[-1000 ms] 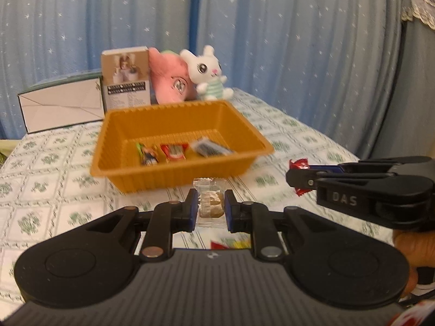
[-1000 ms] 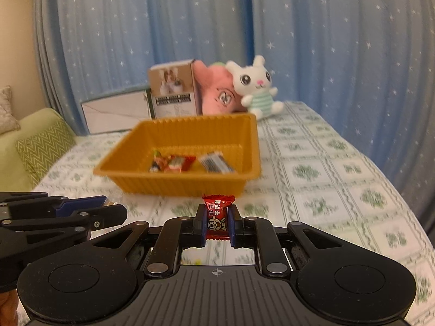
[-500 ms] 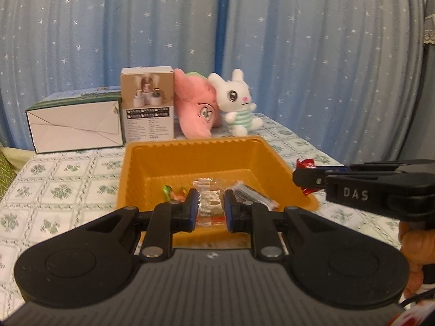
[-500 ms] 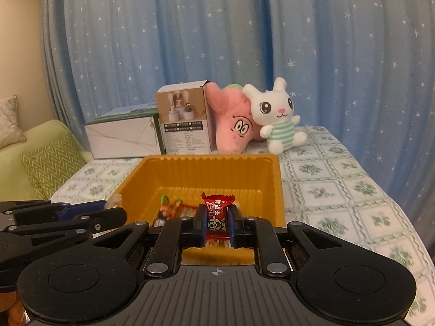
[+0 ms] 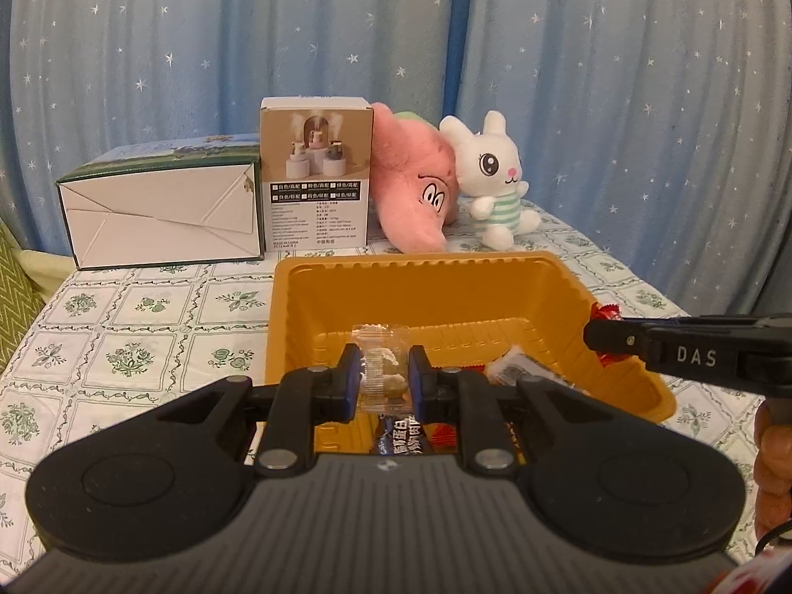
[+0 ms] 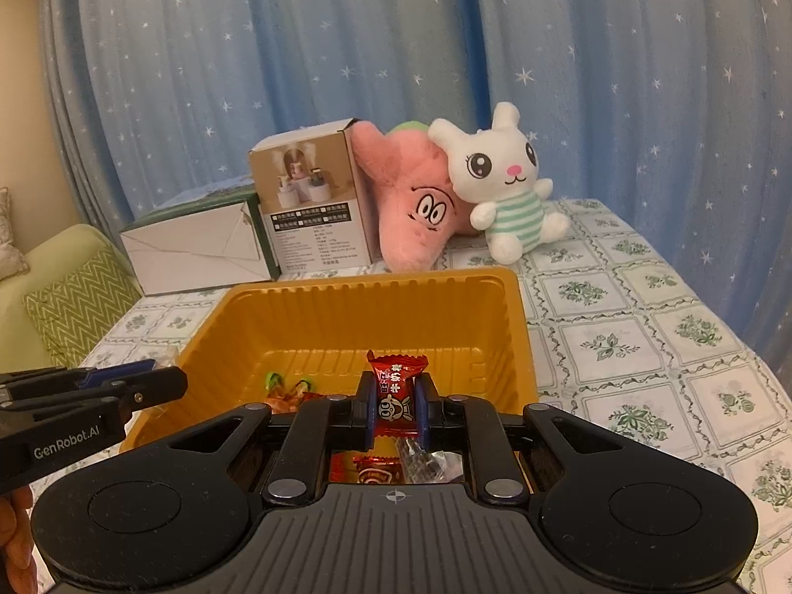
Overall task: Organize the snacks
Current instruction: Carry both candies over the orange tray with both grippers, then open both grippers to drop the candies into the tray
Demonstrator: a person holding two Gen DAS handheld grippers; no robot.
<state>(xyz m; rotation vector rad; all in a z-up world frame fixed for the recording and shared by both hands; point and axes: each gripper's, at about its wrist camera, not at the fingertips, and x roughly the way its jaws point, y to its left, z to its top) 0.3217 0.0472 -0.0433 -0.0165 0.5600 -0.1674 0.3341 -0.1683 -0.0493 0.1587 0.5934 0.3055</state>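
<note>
A light, crinkly clear-wrapped snack [image 5: 383, 371] is pinched mid-wrapper by the shut left claw [image 5: 382, 377] and a red candy [image 6: 396, 391] by the shut right claw [image 6: 396, 408], above the orange tray [image 6: 519, 326].

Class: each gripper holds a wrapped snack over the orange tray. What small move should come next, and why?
Probably open both: the left gripper pinches a clear-wrapped snack and the right gripper a red-wrapped candy, each seemingly above the ribbed orange plastic tray, so they should fall in.
</note>
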